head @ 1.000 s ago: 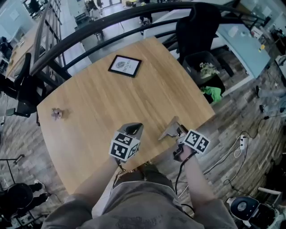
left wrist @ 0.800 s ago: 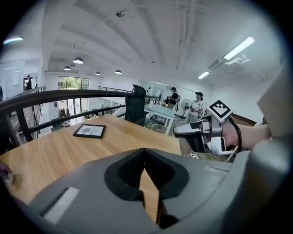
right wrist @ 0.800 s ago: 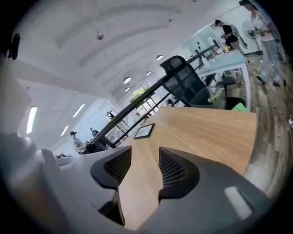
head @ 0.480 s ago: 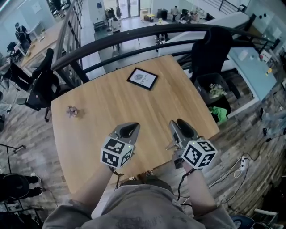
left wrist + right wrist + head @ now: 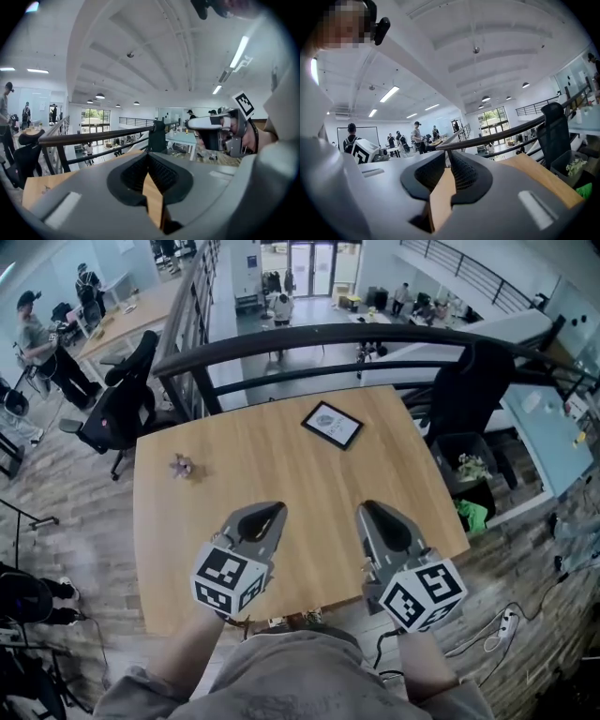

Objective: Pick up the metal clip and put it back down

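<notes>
A small greyish metal clip lies on the wooden table near its left edge, far from both grippers. My left gripper hovers over the table's front part with its jaws together and nothing in them. My right gripper is level with it to the right; its jaws are closing, the tips meet, and nothing is between them. In the left gripper view the left gripper points over the table toward the railing. The right gripper view shows the right gripper doing the same.
A dark framed card lies at the table's far side. A black railing runs behind the table. A black office chair stands at the left. A bin with litter is at the right. People stand in the distance.
The right gripper has swung from lying sideways at the table's front edge to pointing ahead beside the left, and its jaws have come together. The head view has tilted up.
</notes>
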Available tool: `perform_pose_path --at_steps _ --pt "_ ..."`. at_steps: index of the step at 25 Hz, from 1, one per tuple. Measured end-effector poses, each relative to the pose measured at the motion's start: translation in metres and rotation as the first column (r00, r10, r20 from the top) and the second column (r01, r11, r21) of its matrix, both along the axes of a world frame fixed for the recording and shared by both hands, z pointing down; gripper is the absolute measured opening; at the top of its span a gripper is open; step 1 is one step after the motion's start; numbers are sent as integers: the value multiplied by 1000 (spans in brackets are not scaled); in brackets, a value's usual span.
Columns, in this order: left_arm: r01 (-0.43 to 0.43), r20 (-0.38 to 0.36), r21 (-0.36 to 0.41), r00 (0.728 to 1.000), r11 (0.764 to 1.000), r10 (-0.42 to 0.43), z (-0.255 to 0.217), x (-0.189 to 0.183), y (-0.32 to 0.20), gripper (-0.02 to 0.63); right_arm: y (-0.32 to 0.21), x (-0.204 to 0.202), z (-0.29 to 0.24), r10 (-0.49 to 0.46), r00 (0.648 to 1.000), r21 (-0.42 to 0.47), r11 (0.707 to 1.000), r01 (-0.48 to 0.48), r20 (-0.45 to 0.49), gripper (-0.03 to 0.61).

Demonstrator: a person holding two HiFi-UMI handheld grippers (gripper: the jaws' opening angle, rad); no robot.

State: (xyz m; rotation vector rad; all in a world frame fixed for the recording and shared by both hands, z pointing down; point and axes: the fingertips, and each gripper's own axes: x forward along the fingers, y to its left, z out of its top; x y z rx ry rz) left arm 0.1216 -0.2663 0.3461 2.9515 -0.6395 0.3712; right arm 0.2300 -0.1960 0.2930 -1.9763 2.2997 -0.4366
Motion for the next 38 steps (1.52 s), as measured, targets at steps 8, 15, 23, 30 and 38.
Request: perform_pose_path --at_steps 8,15,23,30,38 --pt "118 0 214 993 970 -121 -53 -63 7 0 8 -56 -46 -143 979 88 984 156 -144 38" --pt "225 -41 179 974 958 -221 -68 -108 22 2 -1 -96 -52 -243 939 98 957 273 -243 27" --pt "292 -38 173 956 940 -290 -62 -143 16 2 -8 -135 -42 -338 898 64 927 369 -281 11" --pt "316 -45 166 949 934 -313 -60 -150 13 2 -13 -143 -41 -357 894 70 919 388 -273 11" --pt "323 -52 155 946 934 -319 -61 -153 7 2 -19 -146 -37 -362 891 54 919 390 -273 11"
